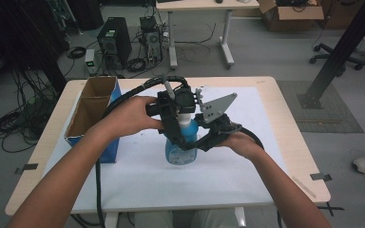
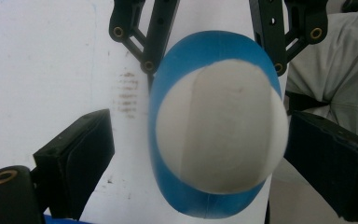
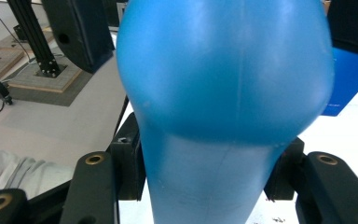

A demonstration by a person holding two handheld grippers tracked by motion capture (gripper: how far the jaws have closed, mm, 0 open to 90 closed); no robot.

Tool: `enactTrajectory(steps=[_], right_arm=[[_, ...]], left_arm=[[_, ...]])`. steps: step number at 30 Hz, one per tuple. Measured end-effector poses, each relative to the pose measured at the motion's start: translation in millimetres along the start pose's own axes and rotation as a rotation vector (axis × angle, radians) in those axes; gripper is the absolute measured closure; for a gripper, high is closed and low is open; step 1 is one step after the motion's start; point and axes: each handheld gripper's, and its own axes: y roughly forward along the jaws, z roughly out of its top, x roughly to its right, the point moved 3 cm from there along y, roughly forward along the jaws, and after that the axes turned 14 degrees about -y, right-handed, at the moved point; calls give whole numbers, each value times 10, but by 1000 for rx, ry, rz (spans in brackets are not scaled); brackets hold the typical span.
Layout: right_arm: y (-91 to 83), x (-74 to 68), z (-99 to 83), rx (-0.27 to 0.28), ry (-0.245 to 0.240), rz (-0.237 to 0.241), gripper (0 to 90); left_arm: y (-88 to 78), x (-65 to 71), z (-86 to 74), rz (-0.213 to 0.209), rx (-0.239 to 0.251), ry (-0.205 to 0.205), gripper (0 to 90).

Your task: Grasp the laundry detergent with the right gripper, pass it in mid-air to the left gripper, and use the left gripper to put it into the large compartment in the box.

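Observation:
A blue bottle (image 1: 180, 152) with a white cap (image 1: 185, 119) stands upright on the white mat (image 1: 247, 142). My right gripper (image 1: 197, 140) comes in from the right and is shut on the bottle's narrow body (image 3: 205, 186), with a jaw pressed on each side. My left gripper (image 1: 183, 114) points down over the top of the bottle. In the left gripper view the cap (image 2: 219, 126) sits between its pads (image 2: 74, 158). The left-hand pad stands clearly apart from the cap, and the right-hand pad is at its edge. The left gripper is open.
An open blue cardboard box (image 1: 92, 111) stands at the table's left side, close to my left forearm. Thick black cables (image 1: 123, 97) trail from both grippers. The wooden table edge (image 1: 309, 156) runs just past the mat on the right.

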Motion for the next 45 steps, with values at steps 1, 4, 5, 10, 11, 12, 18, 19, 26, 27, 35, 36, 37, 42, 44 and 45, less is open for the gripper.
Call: enactTrajectory(steps=[1, 4, 5, 10, 11, 12, 18, 19, 26, 27, 35, 36, 37, 42, 44, 45], right_arm=[[4, -2, 0, 0, -1, 2, 439], [9, 0, 1, -1, -2, 1, 439], [9, 2, 1, 0, -3, 1, 439], [-1, 5, -1, -2, -2, -2, 440], [-3, 7, -2, -2, -3, -3, 439], [-5, 8, -1, -1, -2, -4, 439], [-1, 9, 2, 3, -3, -2, 440], [0, 9, 1, 3, -1, -2, 440], [4, 12, 1, 5, -3, -2, 439], [5, 13, 2, 4, -4, -2, 440], [15, 9, -2, -2, -6, 3, 440], [17, 9, -3, -4, -5, 3, 439], [19, 7, -4, -6, -5, 3, 440], [32, 4, -9, -9, -7, 7, 440], [34, 1, -8, -12, -4, 8, 439], [34, 3, -9, -12, -5, 7, 439]], left_arm=[[7, -3, -2, -1, -1, 0, 96], [24, -7, -3, -2, -4, 0, 103], [27, -6, -2, -5, -4, 1, 104], [39, -9, 11, -4, -4, 4, 111], [42, -8, 13, -5, -3, 4, 111], [44, -8, 15, -4, -5, 5, 111], [58, -6, 24, -9, -11, 12, 153], [58, -4, 24, -10, -8, 13, 164], [64, -7, 18, -15, -19, 9, 203], [63, -11, 19, -15, -19, 10, 215], [69, -7, 29, -26, -22, 13, 264], [69, -7, 29, -27, -22, 13, 267], [69, -8, 29, -27, -22, 15, 272], [72, -9, 21, -31, -24, 20, 318], [77, -12, 18, -36, -24, 19, 347], [82, -13, 17, -38, -24, 14, 349]])
